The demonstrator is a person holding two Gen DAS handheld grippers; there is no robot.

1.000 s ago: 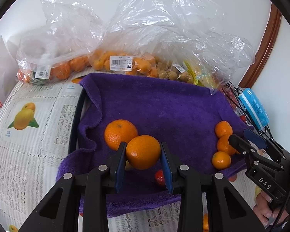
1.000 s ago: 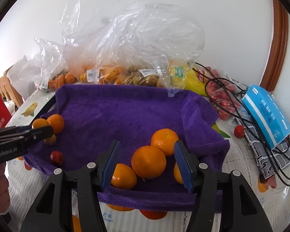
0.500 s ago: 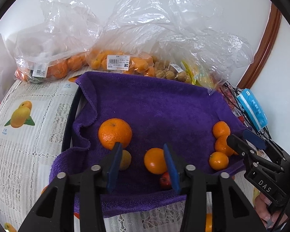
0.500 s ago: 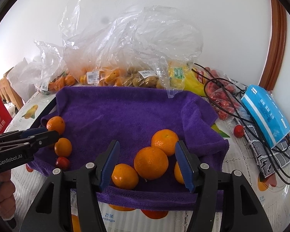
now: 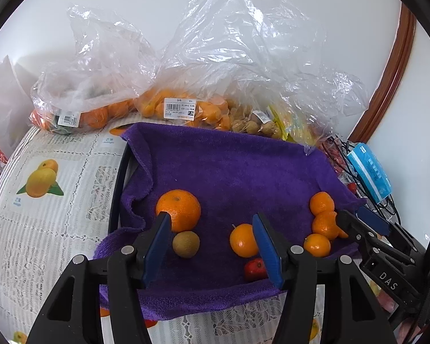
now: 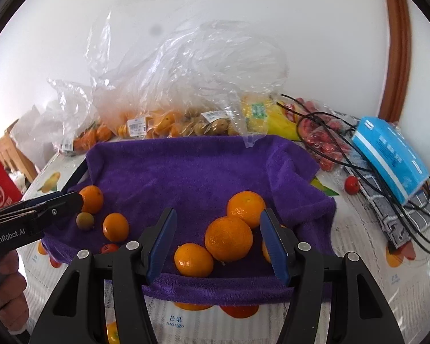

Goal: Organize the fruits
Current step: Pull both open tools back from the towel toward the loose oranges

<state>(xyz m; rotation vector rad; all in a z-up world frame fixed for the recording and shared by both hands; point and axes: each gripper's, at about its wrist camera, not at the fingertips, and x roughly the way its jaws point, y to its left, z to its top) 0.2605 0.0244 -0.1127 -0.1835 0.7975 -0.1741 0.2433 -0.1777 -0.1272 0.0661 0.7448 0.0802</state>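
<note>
A purple towel [image 5: 229, 172] lines a tray on the table. In the left wrist view a big orange [image 5: 178, 209], a small brown-green fruit [image 5: 186, 244], a small orange [image 5: 242, 240] and a small red fruit [image 5: 255, 269] lie on it. My left gripper [image 5: 212, 246] is open and empty just above them. Three oranges [image 5: 321, 223] lie at the towel's right. My right gripper [image 6: 218, 246] is open over that cluster [image 6: 229, 238], touching none. The left gripper also shows in the right wrist view [image 6: 37, 209].
Clear plastic bags of oranges [image 5: 180, 109] and other fruit stand behind the tray by the wall. A blue packet [image 6: 387, 154], black cables [image 6: 358, 143] and a small red fruit [image 6: 352, 184] lie to the right. The tablecloth [image 5: 57, 200] has printed fruit pictures.
My left gripper opened and let go of the small orange, which now lies on the towel. The gripper pulled back a little. The right gripper stayed open over its oranges.
</note>
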